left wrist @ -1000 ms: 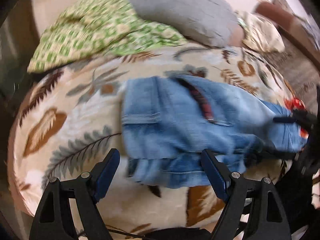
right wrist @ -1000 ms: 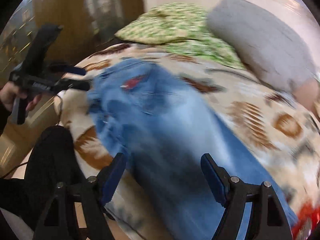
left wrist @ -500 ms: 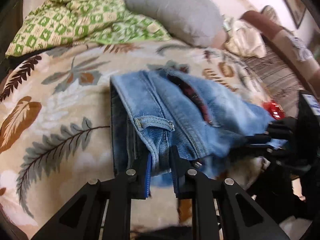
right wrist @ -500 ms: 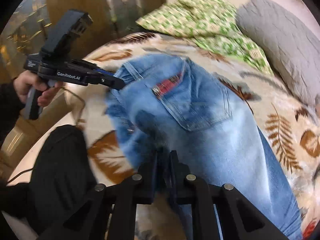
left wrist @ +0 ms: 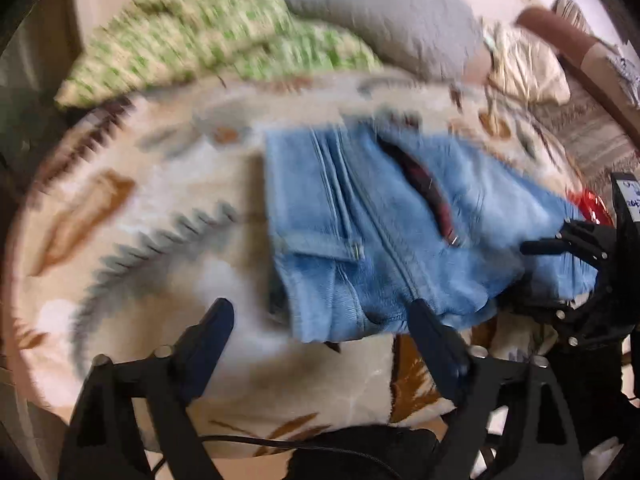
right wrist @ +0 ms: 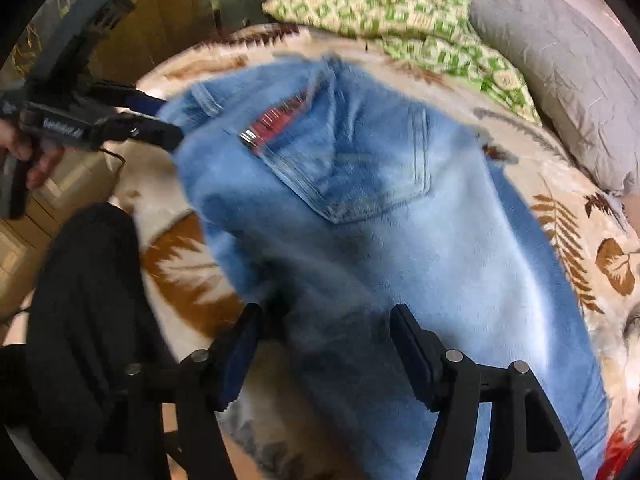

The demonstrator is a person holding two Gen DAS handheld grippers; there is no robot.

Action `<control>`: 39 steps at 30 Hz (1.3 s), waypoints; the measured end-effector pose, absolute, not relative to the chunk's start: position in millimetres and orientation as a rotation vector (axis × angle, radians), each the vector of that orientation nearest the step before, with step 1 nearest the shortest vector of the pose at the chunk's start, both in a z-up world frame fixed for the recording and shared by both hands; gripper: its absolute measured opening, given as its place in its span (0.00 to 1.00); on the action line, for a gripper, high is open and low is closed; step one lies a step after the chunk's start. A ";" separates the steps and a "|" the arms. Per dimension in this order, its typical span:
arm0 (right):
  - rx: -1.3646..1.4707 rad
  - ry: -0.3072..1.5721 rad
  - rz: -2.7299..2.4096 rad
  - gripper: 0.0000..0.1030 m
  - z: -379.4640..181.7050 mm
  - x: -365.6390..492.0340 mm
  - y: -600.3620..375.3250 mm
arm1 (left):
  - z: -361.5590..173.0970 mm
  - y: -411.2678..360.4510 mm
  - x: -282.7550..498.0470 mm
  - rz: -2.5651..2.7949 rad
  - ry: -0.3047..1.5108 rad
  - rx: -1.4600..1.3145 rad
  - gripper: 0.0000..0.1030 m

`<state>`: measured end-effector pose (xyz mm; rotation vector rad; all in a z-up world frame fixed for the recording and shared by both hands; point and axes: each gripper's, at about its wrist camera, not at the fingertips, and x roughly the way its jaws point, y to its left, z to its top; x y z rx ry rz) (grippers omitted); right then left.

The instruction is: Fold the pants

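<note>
Light blue jeans (left wrist: 384,232) lie folded lengthwise on a leaf-patterned blanket (left wrist: 132,216), waistband toward the left gripper, back pocket with a red tag (right wrist: 280,120) facing up. My left gripper (left wrist: 320,344) is open just short of the waistband edge, holding nothing; it also shows in the right wrist view (right wrist: 160,116) at the waist corner. My right gripper (right wrist: 324,344) is open over the seat and thigh part of the jeans (right wrist: 400,248), with cloth between its jaws but not clamped. It shows in the left wrist view (left wrist: 540,248) at the far right.
A green patterned pillow (left wrist: 208,40) and a grey pillow (left wrist: 384,16) lie at the head of the bed. A red object (left wrist: 592,204) sits by the trouser legs. The person's dark-clothed legs (right wrist: 80,300) stand at the bed's edge. A wooden wall (right wrist: 168,8) rises behind.
Both grippers were shut on the jeans half a second ago; both have opened and let go. The left gripper has pulled back from the waistband, and the jeans rest on the blanket.
</note>
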<state>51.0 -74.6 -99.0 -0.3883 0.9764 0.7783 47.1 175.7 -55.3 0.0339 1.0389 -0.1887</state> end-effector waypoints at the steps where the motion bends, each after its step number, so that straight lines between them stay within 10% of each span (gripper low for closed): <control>1: -0.386 0.945 0.789 0.70 -90.7 47.9 -77.3 | -46.7 178.6 42.5 -0.178 1.036 0.033 0.87; 9: -0.515 0.829 0.857 0.75 -79.2 25.8 -48.4 | -12.6 199.6 11.7 -0.052 1.129 0.125 0.89; 26: -0.715 0.723 0.703 0.80 -123.5 38.8 -15.3 | -123.4 192.1 78.7 -0.188 1.138 -0.533 0.91; 27: -0.689 0.738 0.700 0.80 -124.1 45.2 -17.4 | -125.4 190.8 82.1 -0.198 1.142 -0.530 0.89; 29: -0.637 0.772 0.705 0.75 -126.6 54.5 -21.0 | -126.2 189.3 86.6 -0.174 1.155 -0.478 0.38; 34: -0.580 0.775 0.741 0.38 -120.0 54.1 -21.5 | -96.0 192.2 95.2 -0.231 1.087 -0.446 0.34; 39: -0.530 0.706 0.719 0.31 -87.6 73.4 -13.2 | -38.0 202.6 119.3 -0.245 0.944 -0.391 0.32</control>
